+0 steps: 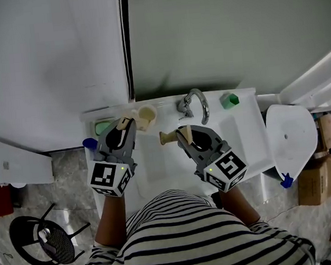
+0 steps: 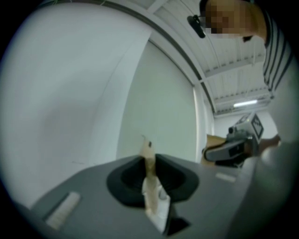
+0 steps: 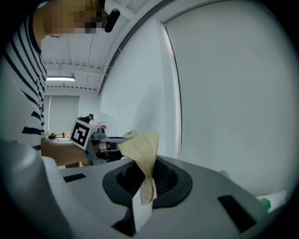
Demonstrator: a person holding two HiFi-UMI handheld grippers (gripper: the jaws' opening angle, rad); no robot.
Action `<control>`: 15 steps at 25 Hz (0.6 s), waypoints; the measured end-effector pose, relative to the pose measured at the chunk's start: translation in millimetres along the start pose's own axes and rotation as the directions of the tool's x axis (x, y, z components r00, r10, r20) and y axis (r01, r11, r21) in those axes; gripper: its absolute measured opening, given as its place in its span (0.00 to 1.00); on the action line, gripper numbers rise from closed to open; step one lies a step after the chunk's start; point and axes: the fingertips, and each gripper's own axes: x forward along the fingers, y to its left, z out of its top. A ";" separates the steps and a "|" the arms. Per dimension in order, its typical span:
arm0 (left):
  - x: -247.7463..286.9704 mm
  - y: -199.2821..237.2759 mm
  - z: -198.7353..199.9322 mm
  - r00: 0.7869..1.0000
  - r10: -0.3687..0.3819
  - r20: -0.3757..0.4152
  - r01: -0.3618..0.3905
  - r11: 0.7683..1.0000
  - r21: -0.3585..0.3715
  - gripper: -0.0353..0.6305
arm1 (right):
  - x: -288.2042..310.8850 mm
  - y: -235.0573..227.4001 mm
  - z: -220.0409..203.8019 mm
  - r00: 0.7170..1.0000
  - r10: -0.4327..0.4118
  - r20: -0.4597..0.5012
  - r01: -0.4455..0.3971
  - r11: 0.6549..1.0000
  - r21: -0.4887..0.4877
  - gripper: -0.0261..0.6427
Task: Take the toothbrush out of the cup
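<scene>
The beige cup (image 1: 146,116) stands at the back rim of the white sink (image 1: 244,130), mouth up. My left gripper (image 1: 129,121) hovers just left of the cup. Its jaws are together, and only a thin beige strip shows between them in the left gripper view (image 2: 149,161). Whether it touches the cup I cannot tell. My right gripper (image 1: 181,134) is over the basin, shut on a beige stick, the toothbrush (image 1: 167,137), which pokes out to the left. In the right gripper view, that beige piece (image 3: 140,144) fans out leftward from the jaws.
The chrome faucet (image 1: 196,105) curves over the basin right of the cup. A green soap dish (image 1: 102,127) sits at the back left corner and a small green object (image 1: 229,99) at the back right. A white toilet (image 1: 292,131) stands right of the sink.
</scene>
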 end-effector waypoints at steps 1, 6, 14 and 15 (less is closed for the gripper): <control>-1.3 -1.7 1.0 1.000 -0.002 0.001 0.002 1.000 0.000 0.14 | -0.6 0.0 0.4 1.000 -0.001 0.000 0.001 1.000 0.000 0.09; -7.8 -7.0 0.9 1.000 -0.006 -0.004 0.006 1.000 -0.005 0.14 | -3.6 -1.5 0.9 1.000 -0.006 0.005 0.006 1.000 -0.001 0.09; -19.1 -17.2 -9.0 1.000 -0.019 -0.025 0.018 1.000 -0.024 0.14 | -7.8 1.3 1.3 1.000 -0.015 0.004 0.015 1.000 -0.006 0.09; -20.4 -18.9 -10.2 0.999 -0.021 -0.028 0.020 0.999 -0.025 0.14 | -8.6 2.0 0.9 1.000 -0.016 0.003 0.016 1.000 -0.006 0.09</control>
